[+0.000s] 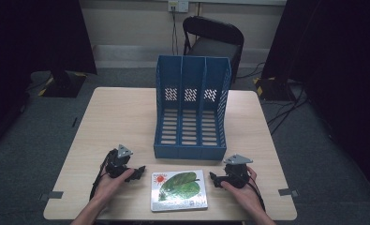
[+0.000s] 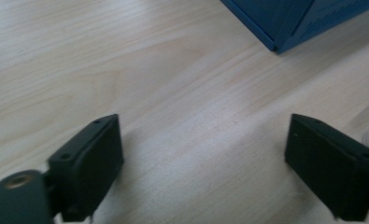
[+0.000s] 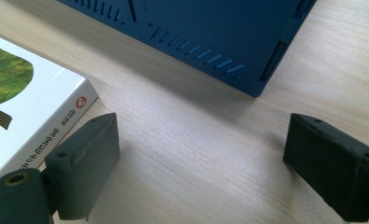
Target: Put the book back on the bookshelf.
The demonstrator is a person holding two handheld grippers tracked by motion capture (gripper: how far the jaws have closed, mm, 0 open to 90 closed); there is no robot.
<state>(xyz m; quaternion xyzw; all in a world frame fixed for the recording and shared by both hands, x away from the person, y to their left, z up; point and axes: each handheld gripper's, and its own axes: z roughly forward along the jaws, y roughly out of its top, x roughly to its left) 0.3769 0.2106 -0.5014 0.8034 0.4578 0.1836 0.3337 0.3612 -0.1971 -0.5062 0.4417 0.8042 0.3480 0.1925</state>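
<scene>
Table (image 1: 126,112): light wood top, seen from above; person's forearms come in at the near edge.
File rack (image 1: 192,110): blue plastic, 3 slots w/ slotted floors and back, open side toward the person, standing upright mid-table. Its corner shows top right in left gripper view (image 2: 285,23); its low front wall runs across the top of right gripper view (image 3: 210,32).
Book (image 1: 179,190): lies flat, cover up, white w/ big green leaf and small red sun; near edge of table, just in front of the rack, not touching it, between the 2 grippers. In right gripper view (image 3: 28,107) its spine shows at left, w/ small print and a red logo.
Left gripper (image 1: 136,173): held in left hand (image 1: 113,180), low over table just left of the book, pointing at it. Jaws wide apart, nothing betw. them but bare wood.
Right gripper (image 1: 214,178): held in right hand (image 1: 241,185), just right of the book, pointing at it. Jaws wide apart, holding nothing; 1 jaw sits close beside the book's spine, can't tell if it touches.
Chair (image 1: 213,40): dark, behind the table, by the far wall.
</scene>
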